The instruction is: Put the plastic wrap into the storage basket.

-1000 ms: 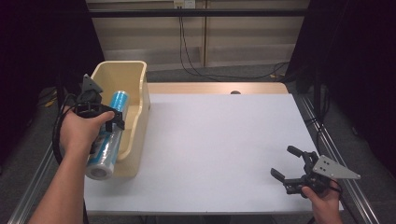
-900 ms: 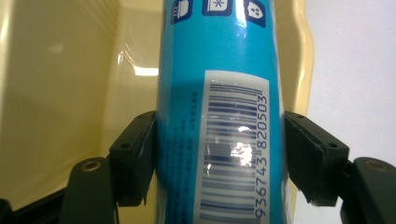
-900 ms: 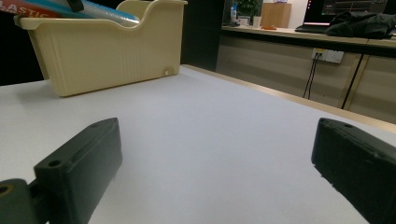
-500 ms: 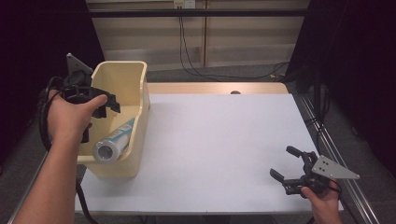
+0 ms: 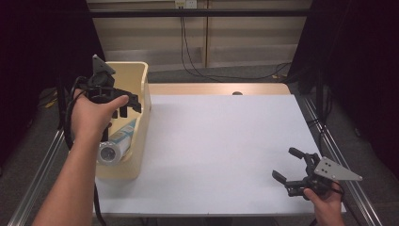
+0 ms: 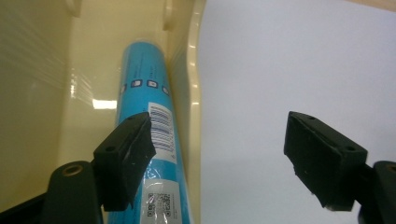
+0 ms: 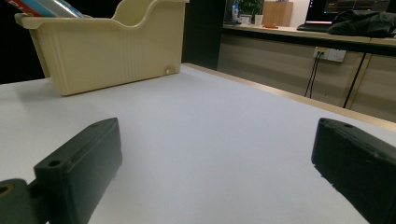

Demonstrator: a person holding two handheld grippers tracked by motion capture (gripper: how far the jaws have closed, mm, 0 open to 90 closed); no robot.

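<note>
No wording can be read. The blue roll (image 6: 149,135), centre left of the left gripper view, carries a barcode, a QR code and small white squares, all too blurred to read.

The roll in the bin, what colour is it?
Bright blue roll with a white barcode label, clearest in the left gripper view.

This looks like a lab or test room inside an office. The white tabletop (image 5: 221,141) sits in a metal rail frame (image 5: 329,141), with black curtains (image 5: 357,70) hanging on both sides of it. Behind the tabletop, cables (image 5: 188,52) drop from a wall socket (image 5: 185,4) on a panelled wall. Beyond it in the right gripper view stand a counter (image 7: 299,35) with a monitor (image 7: 327,9) and a potted plant (image 7: 252,7).
</note>
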